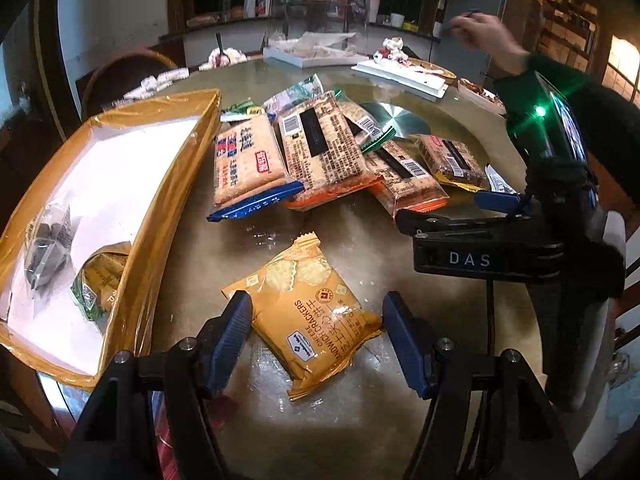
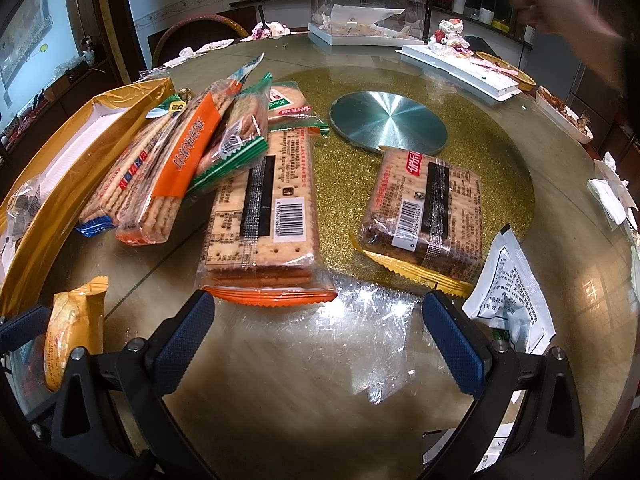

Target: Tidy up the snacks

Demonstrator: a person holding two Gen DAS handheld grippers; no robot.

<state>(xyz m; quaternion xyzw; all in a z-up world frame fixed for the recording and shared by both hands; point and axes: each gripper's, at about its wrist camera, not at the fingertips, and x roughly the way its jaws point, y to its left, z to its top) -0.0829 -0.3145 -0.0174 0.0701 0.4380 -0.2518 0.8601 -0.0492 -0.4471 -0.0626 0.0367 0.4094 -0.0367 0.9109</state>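
**Closing in on the cheese cracker pack**

Straddling the yellow cheese sandwich cracker pack [image 1: 316, 316], the left tongs [image 1: 318, 338] stand apart, one blue pad to either side of the wrapper and neither clearly touching it. The pack lies flat on the table [image 1: 360, 420], alone, just short of the main heap. At about ten o'clock from these tongs sits the gold-walled box [image 1: 160, 216], its white floor already carrying a dark clear-wrapped snack [image 1: 48, 248] and a green-and-yellow packet [image 1: 100, 280], so sorting appears under way with most of it left to do.

The right tongs [image 2: 320, 344] are also apart and hold nothing, hovering above bare table. At twelve o'clock lies an orange-edged cracker sleeve [image 2: 264, 216], barcode up; at one o'clock a yellow-edged dark biscuit pack [image 2: 424, 216]; at three o'clock a white sachet [image 2: 508, 292]. More sleeves lean in a pile [image 2: 176, 160] at ten o'clock.

The step in hand looks like the pick of the yellow pack. Next, by my reading, the left tongs need to clamp across the pack's width, gently since crackers crush, then lift and swing toward ten o'clock over the box wall.
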